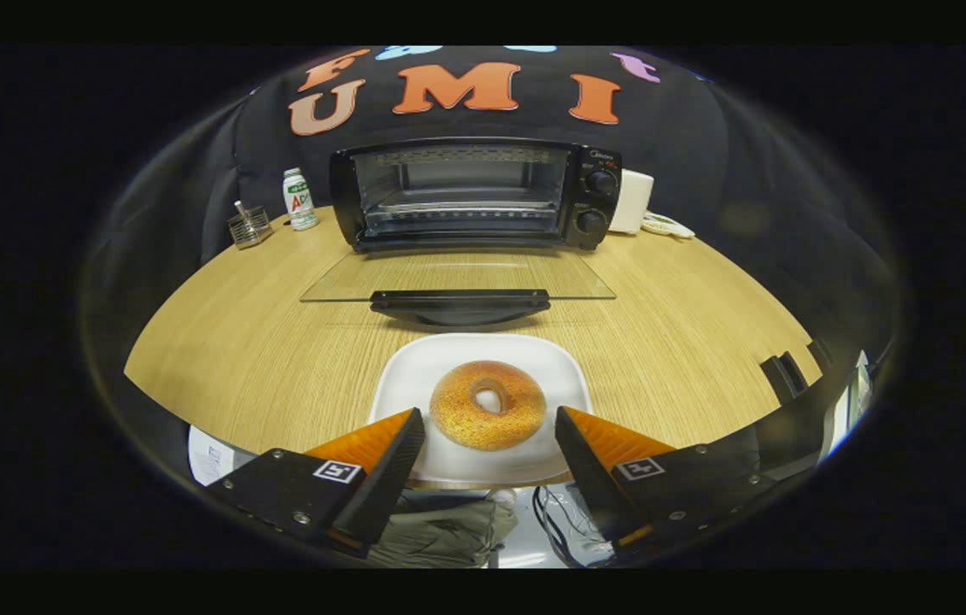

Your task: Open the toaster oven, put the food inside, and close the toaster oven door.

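A black toaster oven [476,195] stands at the back of the wooden table, its glass door [457,278] folded flat down toward me with the black handle at its front edge. The oven's inside and its wire rack are exposed. In front of the door lies a white plate [414,367] with a golden bagel [488,404] on it. My gripper [489,425] is open, its two fingers on either side of the bagel's near half, apart from it and a little above the plate.
A small white bottle [300,198] and a wire holder [249,225] stand left of the oven. A white box [633,201] sits to its right. The round table's near edge lies just under my fingers, with cables and cloth below it.
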`<state>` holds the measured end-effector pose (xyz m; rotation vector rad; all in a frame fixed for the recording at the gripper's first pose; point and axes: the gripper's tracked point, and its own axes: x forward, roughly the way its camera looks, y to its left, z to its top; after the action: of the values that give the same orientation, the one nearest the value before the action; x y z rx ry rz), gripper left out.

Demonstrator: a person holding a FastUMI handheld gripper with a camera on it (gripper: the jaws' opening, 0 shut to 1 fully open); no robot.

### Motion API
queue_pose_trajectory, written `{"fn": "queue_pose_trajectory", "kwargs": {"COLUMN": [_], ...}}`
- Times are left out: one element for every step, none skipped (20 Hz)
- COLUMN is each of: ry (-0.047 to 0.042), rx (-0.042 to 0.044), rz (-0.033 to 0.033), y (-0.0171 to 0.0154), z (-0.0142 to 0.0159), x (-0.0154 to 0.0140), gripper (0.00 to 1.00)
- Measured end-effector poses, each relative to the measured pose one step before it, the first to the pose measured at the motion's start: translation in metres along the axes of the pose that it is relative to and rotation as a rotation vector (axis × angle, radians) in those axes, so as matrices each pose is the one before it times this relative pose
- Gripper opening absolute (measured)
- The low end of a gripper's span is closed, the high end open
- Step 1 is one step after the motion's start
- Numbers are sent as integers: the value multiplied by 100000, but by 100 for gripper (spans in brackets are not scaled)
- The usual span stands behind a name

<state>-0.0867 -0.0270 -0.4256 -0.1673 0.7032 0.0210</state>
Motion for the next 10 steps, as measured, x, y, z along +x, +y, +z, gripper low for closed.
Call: {"fn": "queue_pose_trajectory", "kwargs": {"ry": [709, 797, 644, 208, 573, 634, 111, 117, -65, -326], "rx": [-215, -402, -394, 31, -256, -955, -1114, -531, 127, 349], "rz": [178, -485, -114, 166, 458, 64, -172, 17, 518, 551], "y": [205, 9, -14, 110, 162, 44, -24, 22, 143, 110], "z": [-93, -102, -41, 140, 45, 66, 64, 143, 136, 318], "x": [310, 243, 29, 20, 33, -6, -28, -92, -97, -170], "gripper": [91, 89, 86, 80, 79, 75, 72, 66, 63, 58]}}
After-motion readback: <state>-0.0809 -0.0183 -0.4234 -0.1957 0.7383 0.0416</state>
